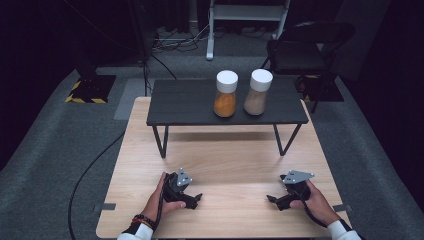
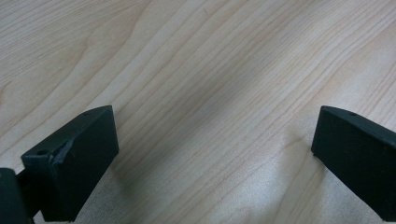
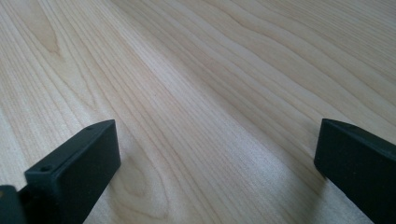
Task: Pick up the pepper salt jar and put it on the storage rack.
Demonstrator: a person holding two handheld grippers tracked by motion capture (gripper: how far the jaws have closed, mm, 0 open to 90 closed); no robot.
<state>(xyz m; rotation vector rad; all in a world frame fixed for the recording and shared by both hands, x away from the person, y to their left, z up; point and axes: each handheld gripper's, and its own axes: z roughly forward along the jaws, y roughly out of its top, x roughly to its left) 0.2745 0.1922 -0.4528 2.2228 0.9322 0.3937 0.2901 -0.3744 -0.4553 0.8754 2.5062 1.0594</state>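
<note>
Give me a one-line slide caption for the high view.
Two open grippers, left gripper and right gripper, rest on the wooden table before a dark shelf bearing two white-capped jars.

Both tongs are black, left tongs (image 1: 196,200) and right tongs (image 1: 270,199), each topped by a grey three-cornered plate with screws and trailing a black cable. White sleeve cuffs; beaded bracelets on the left wrist.

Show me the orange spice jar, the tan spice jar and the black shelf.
orange spice jar (image 1: 225,103), high view, its glass body
tan spice jar (image 1: 256,102), high view, its glass body
black shelf (image 1: 182,102), high view, bare top
</note>
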